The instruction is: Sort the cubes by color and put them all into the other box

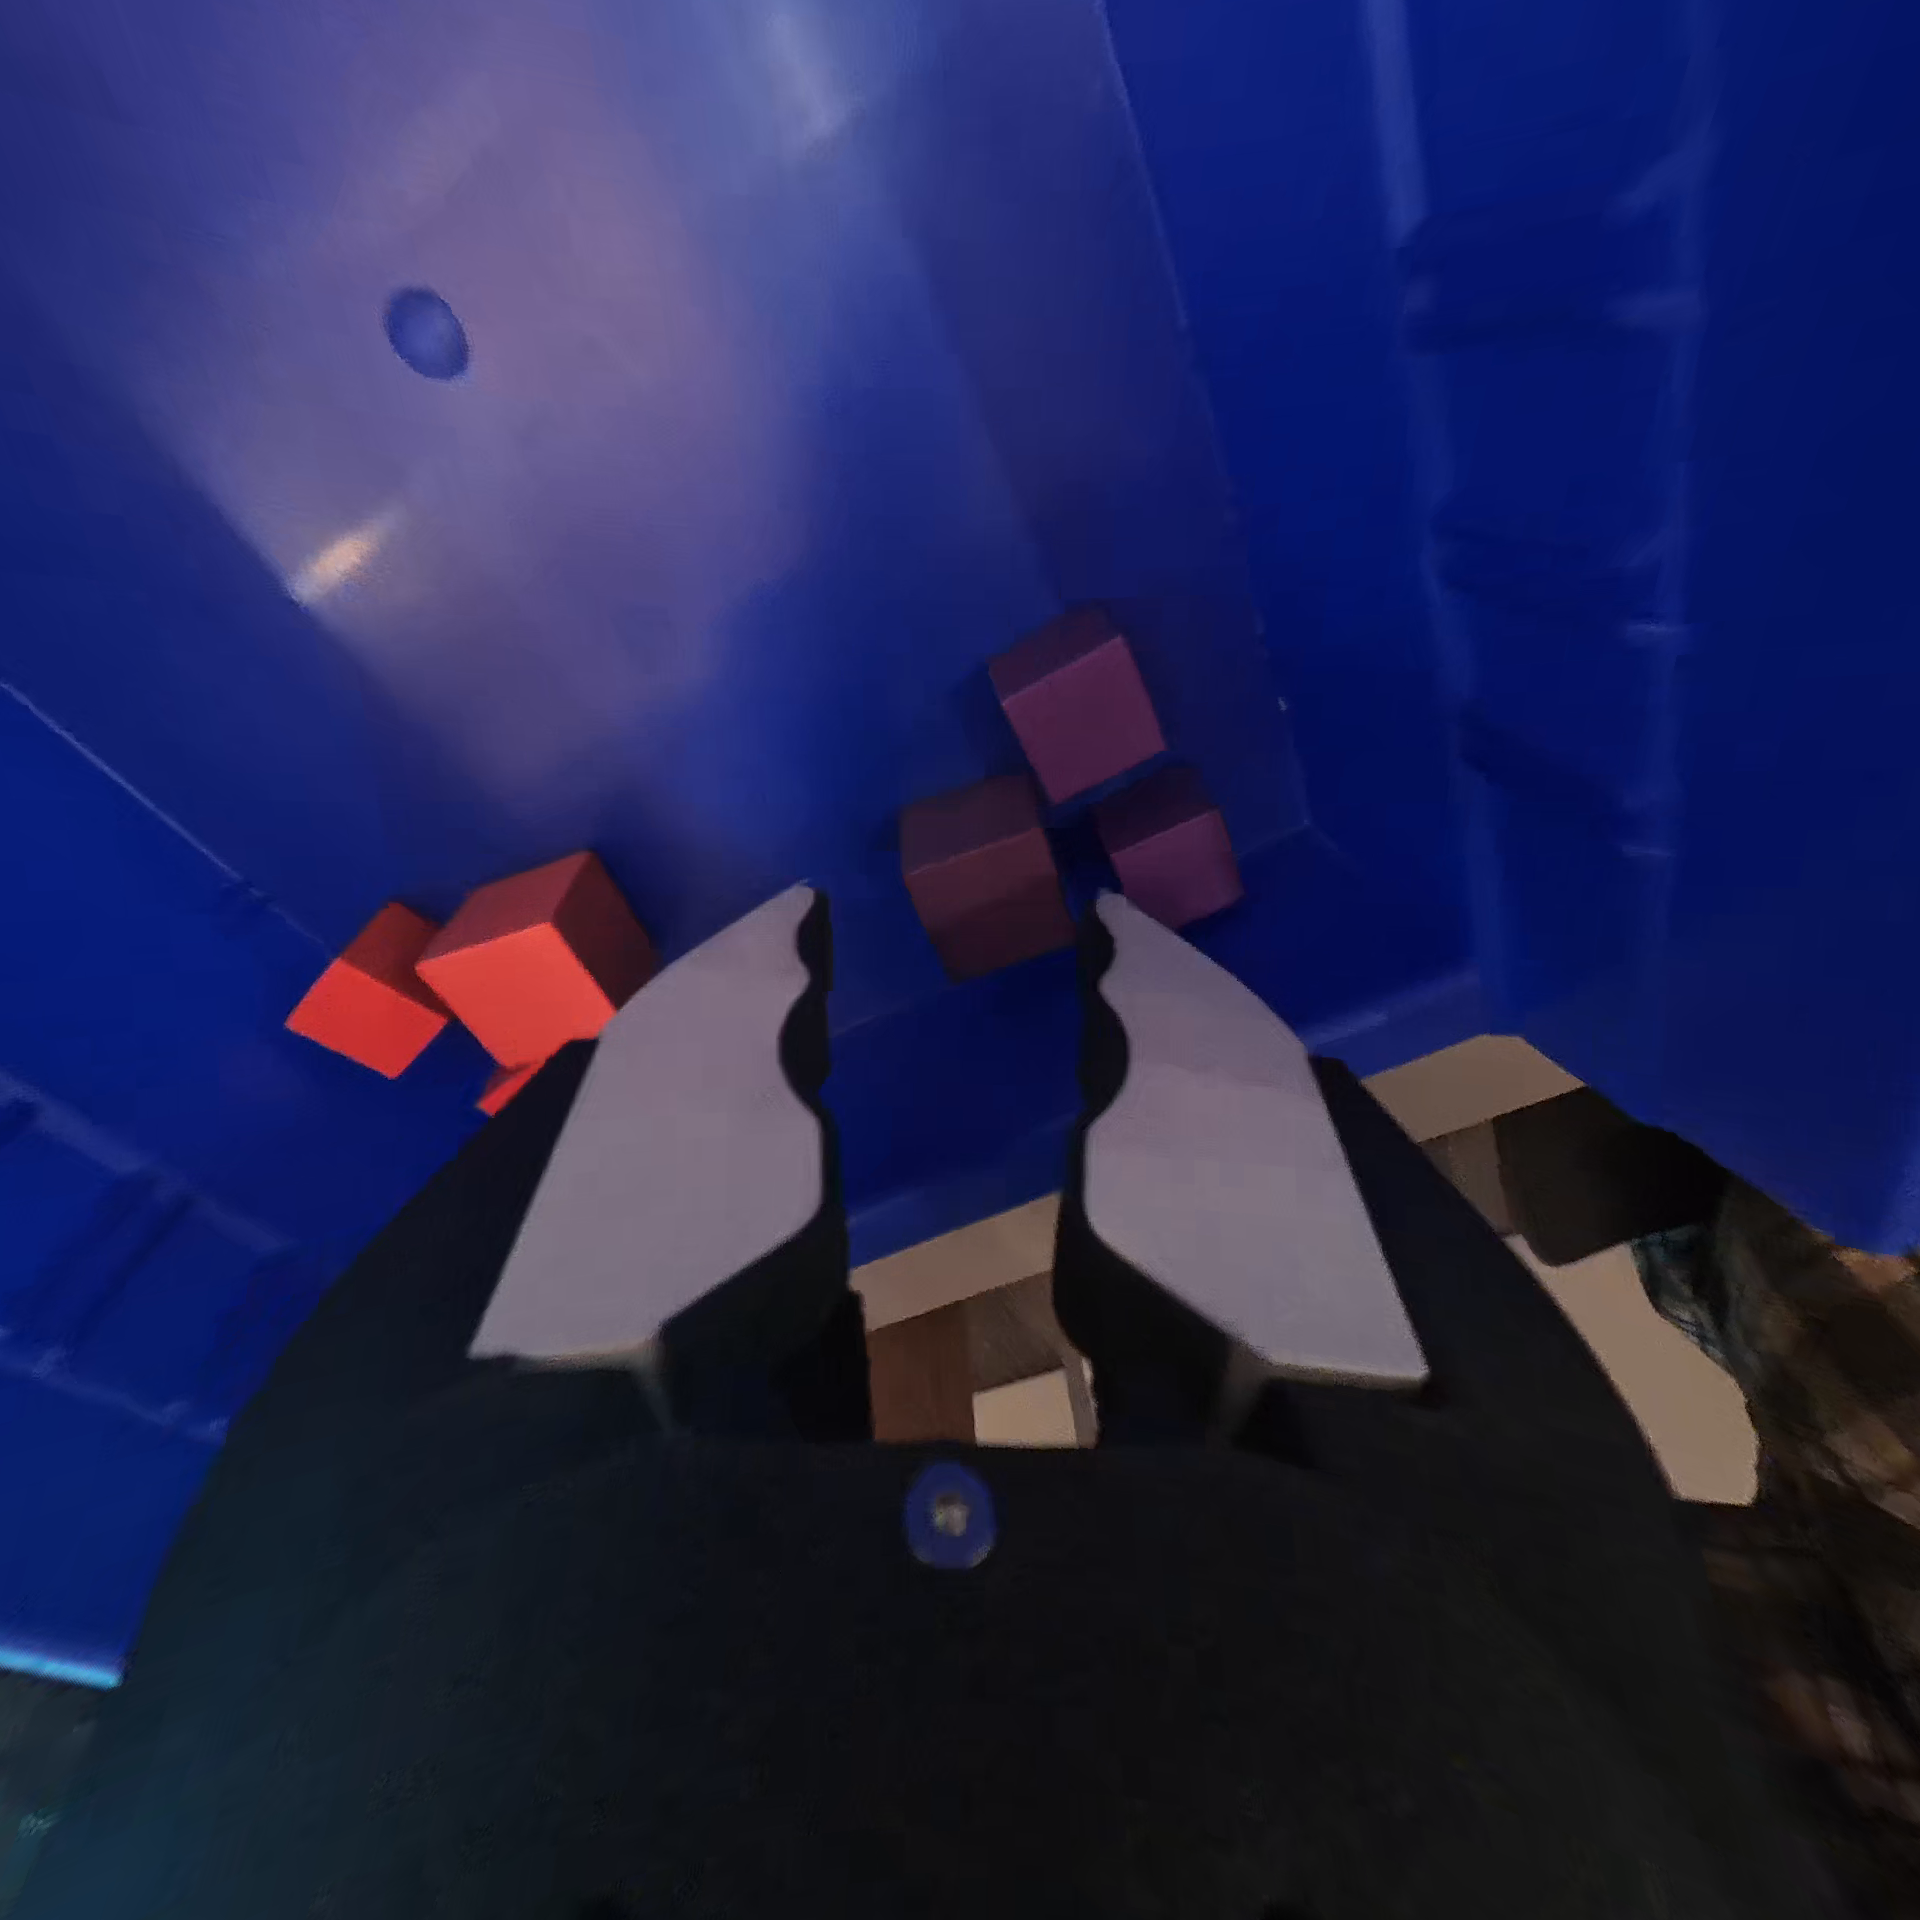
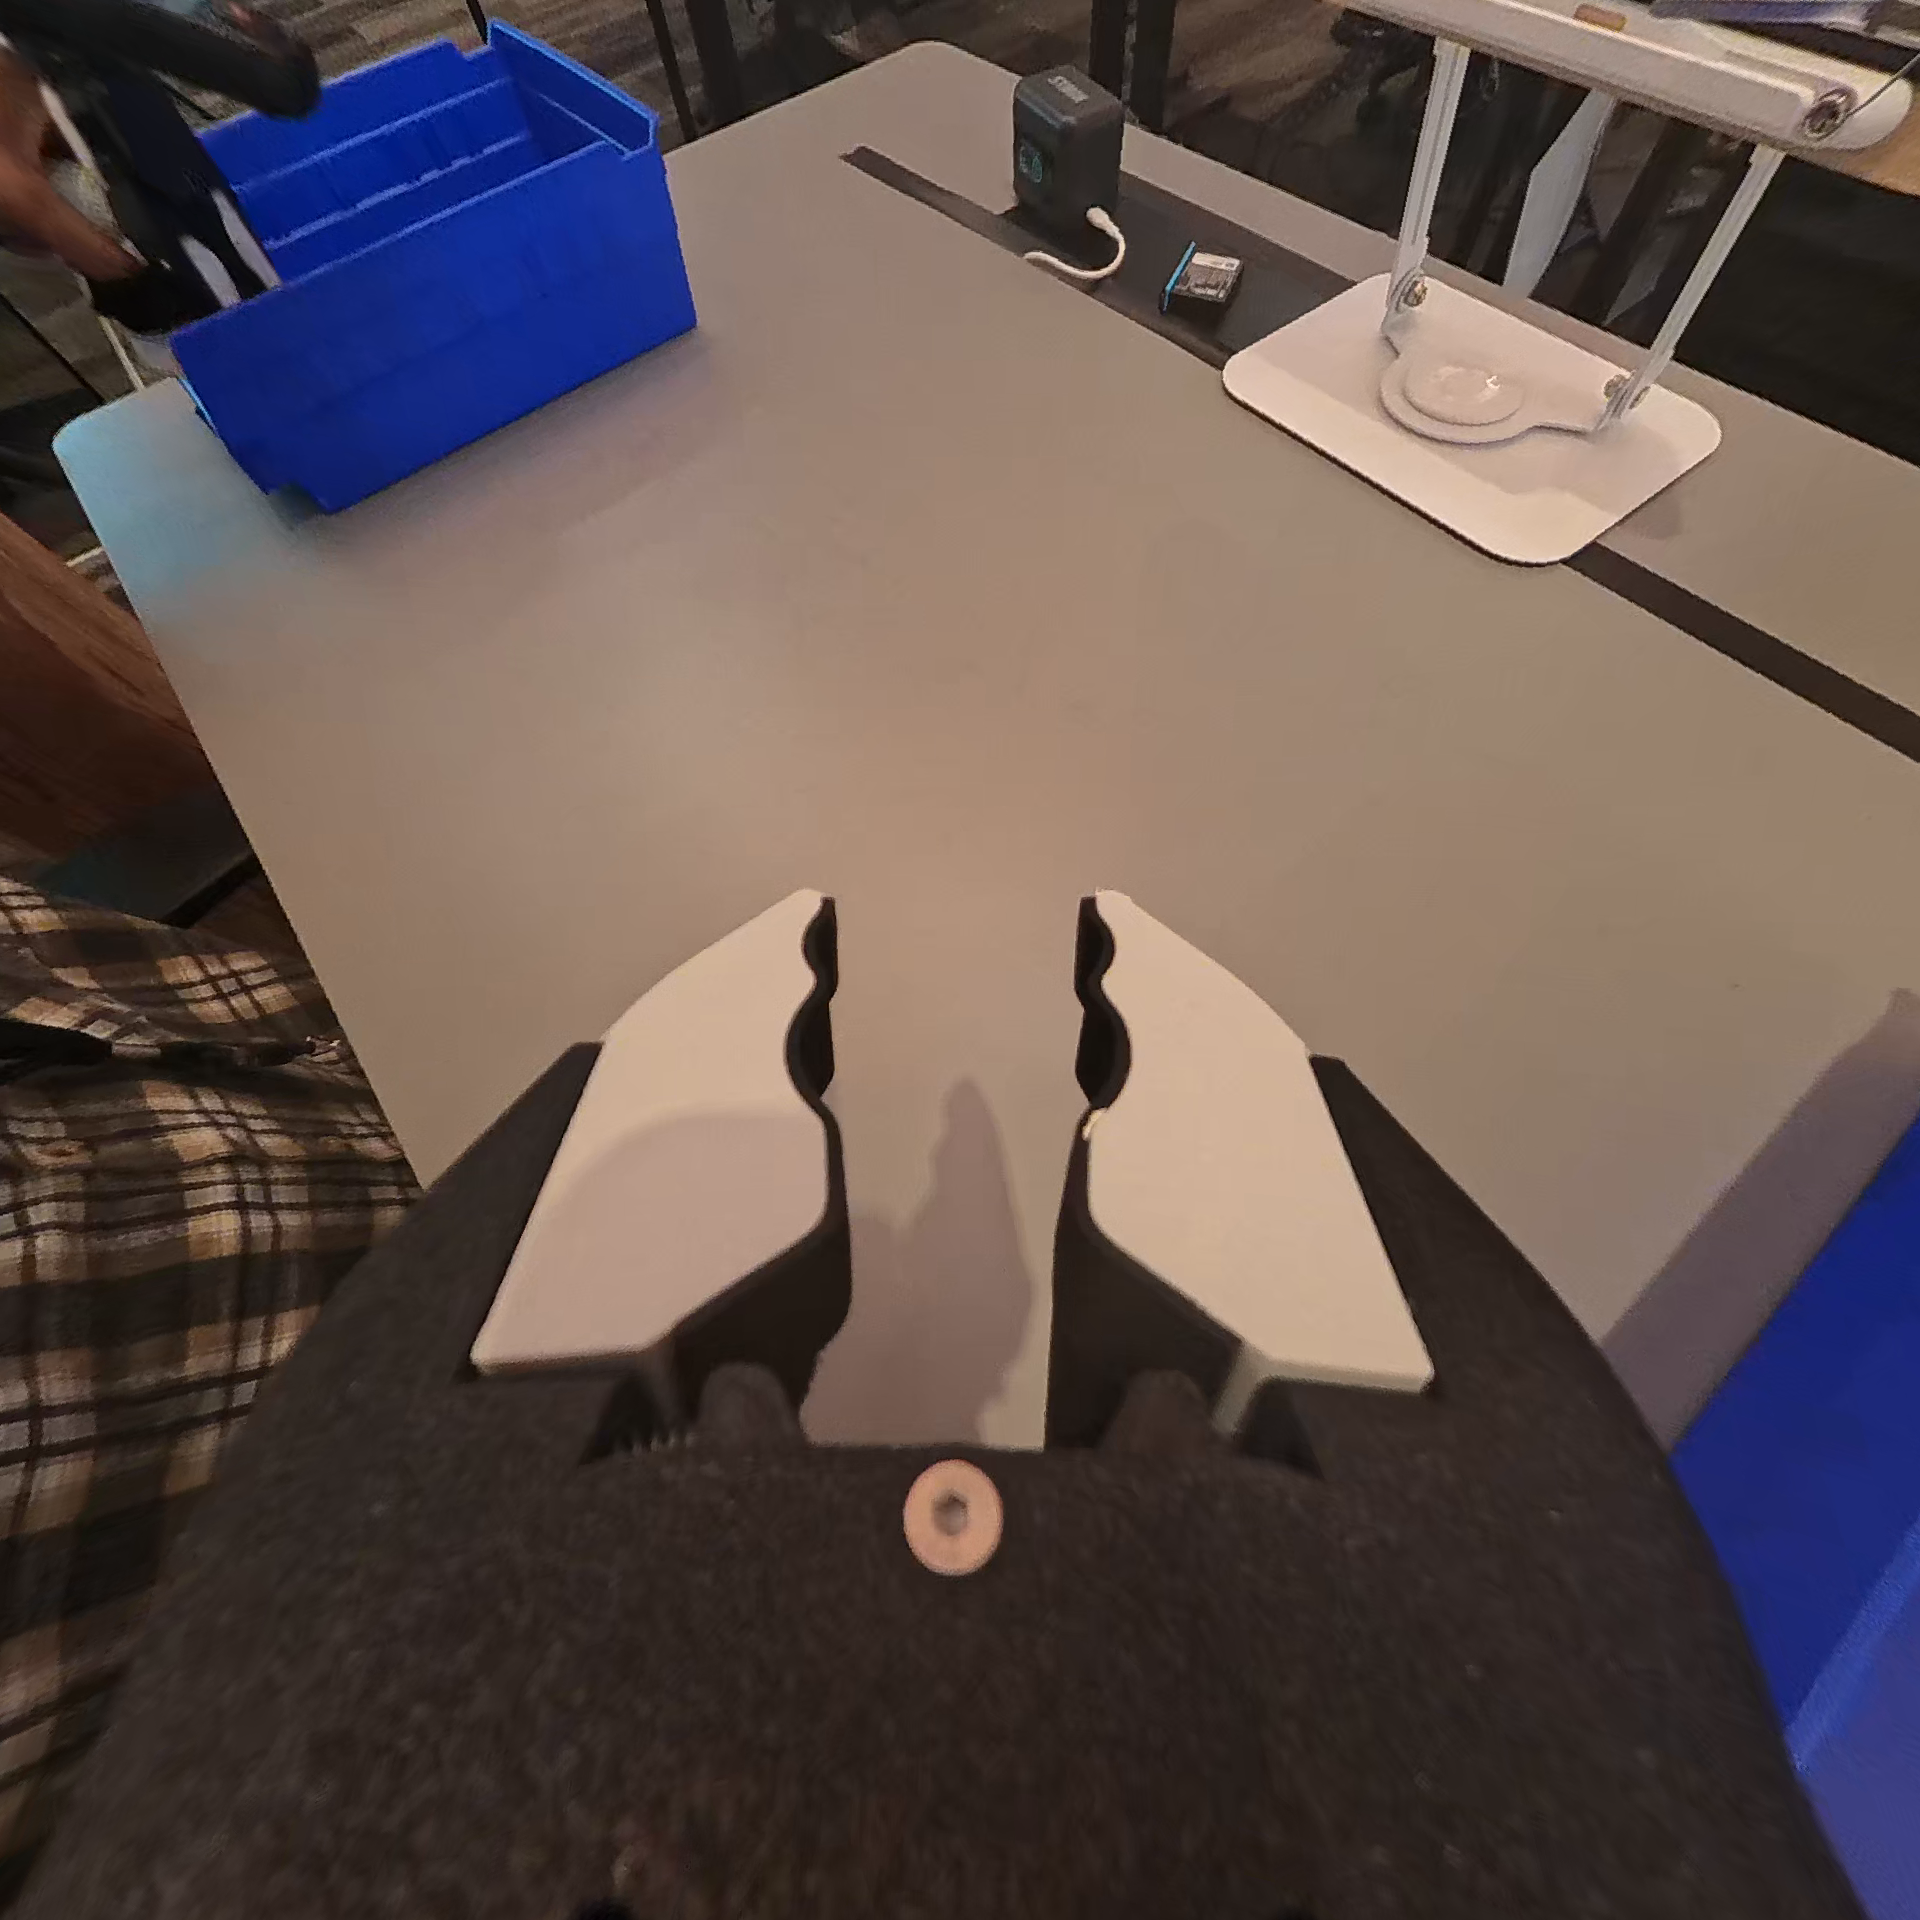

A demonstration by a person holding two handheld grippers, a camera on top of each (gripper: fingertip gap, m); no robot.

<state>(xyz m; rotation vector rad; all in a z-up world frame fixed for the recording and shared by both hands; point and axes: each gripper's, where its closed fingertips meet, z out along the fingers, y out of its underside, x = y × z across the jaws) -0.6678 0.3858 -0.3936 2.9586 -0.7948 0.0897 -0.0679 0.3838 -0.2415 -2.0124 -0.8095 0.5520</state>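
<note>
Three purple cubes [image 1: 1070, 800] beside red cubes [image 1: 520, 971]

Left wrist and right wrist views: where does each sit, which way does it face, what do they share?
Left wrist view: on the left hand-held gripper, open, looking down into the blue box at red cubes and purple cubes.
Right wrist view: on the right hand-held gripper, open, facing across the grey table; plaid sleeve shows.
Shared: the blue box, with the left hand-held gripper in it.

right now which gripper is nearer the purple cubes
Left. The left gripper is inside the blue box, jaws open just short of the purple cubes. The right gripper hangs open over bare table, away from that box.
</note>
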